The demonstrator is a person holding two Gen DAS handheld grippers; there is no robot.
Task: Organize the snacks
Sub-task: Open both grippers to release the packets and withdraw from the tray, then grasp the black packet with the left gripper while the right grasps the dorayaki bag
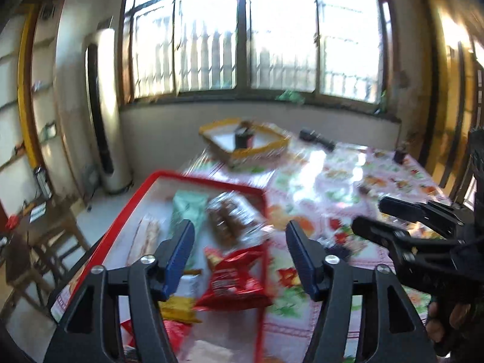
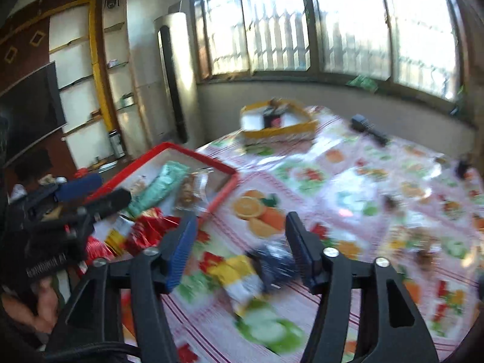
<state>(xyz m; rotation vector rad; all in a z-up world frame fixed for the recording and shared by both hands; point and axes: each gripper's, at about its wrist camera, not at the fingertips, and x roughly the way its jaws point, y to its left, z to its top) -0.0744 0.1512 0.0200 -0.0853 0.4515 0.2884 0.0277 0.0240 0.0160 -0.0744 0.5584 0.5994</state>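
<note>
A red-rimmed tray [image 1: 211,179] [image 2: 198,155] lies on the fruit-print tablecloth and holds several snacks. Among them are a green packet [image 1: 187,208] [image 2: 163,181], a clear bag of brown pieces [image 1: 230,220] [image 2: 190,192] and a red bag [image 1: 236,278] [image 2: 151,231]. My left gripper [image 1: 239,230] hangs open above the red bag with nothing between its pads. My right gripper [image 2: 242,224] is open over the cloth to the right of the tray. Below it a yellow-and-white packet [image 2: 239,275] and a dark blue packet [image 2: 275,260] lie loose on the cloth. Both views are blurred.
A yellow-rimmed box [image 1: 257,151] [image 2: 281,130] with a dark bottle stands at the table's far end. A black handled object [image 1: 317,139] [image 2: 369,130] lies near it, and a small dark jar [image 1: 399,154] sits far right. Left of the table a wooden chair [image 1: 36,251] stands on the floor.
</note>
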